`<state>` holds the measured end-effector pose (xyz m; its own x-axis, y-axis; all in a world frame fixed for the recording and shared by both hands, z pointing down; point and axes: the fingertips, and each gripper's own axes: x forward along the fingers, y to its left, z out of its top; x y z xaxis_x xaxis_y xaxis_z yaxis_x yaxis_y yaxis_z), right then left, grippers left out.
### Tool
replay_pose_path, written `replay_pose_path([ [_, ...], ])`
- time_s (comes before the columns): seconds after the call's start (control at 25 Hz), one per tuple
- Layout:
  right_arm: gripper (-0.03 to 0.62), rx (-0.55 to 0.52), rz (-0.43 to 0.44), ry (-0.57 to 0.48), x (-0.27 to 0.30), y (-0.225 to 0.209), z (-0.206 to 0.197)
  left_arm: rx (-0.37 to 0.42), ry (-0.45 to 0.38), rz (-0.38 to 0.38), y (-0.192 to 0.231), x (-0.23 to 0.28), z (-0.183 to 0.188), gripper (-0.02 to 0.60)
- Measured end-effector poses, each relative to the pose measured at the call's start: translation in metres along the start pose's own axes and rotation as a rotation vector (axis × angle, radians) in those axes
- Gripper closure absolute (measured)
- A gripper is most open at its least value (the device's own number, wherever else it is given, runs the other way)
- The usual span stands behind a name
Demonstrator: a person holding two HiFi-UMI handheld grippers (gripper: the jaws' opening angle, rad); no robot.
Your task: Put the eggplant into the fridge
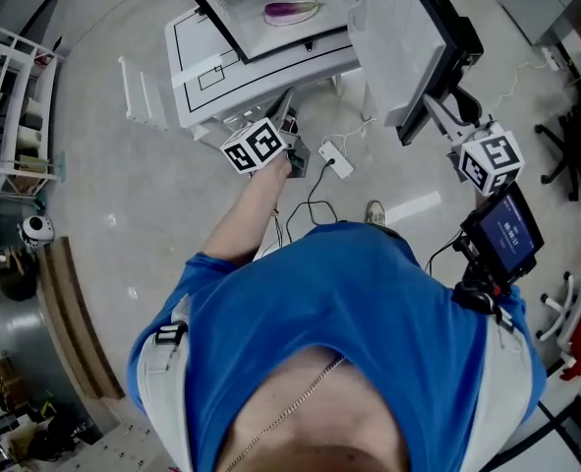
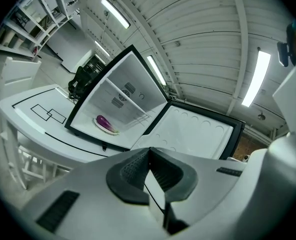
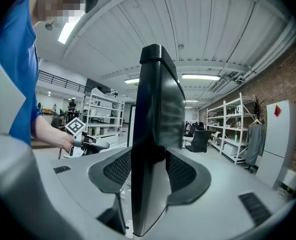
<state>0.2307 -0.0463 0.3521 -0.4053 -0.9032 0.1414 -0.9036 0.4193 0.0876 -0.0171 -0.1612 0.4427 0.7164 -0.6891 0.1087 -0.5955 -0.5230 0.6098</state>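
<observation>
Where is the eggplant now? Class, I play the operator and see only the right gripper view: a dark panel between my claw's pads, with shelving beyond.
Observer: The eggplant lies on a plate inside the open fridge.
Operator: What is this dark panel?
Observer: It's the fridge door, swung wide open, its edge in your right claw.
Operator: And my left claw?
Observer: The left claw is shut on nothing, pointing toward the fridge.
</observation>
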Motion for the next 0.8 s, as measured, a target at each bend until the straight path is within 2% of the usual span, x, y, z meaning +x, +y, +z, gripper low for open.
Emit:
replay_pose_path([
  [0.16, 0.396, 0.007, -0.024, -0.008, 0.006, 0.012, 0.005, -0.007, -0.01, 0.015, 0.006, -0.013, 0.006, 0.574],
  [0.36, 0.396, -0.007, -0.048, -0.012, 0.031, 0.061, 0.009, -0.011, -0.015, 0.023, 0.039, -0.05, 0.019, 0.574],
  [0.64, 0.396, -0.028, 0.016, -0.026, 0.065, 0.103, 0.022, -0.018, -0.03, 0.023, 0.049, -0.068, 0.024, 0.574],
  [0.8, 0.396, -0.042, 0.078, -0.033, 0.103, 0.118, 0.022, -0.016, -0.04, 0.051, 0.073, -0.064, 0.035, 0.574],
])
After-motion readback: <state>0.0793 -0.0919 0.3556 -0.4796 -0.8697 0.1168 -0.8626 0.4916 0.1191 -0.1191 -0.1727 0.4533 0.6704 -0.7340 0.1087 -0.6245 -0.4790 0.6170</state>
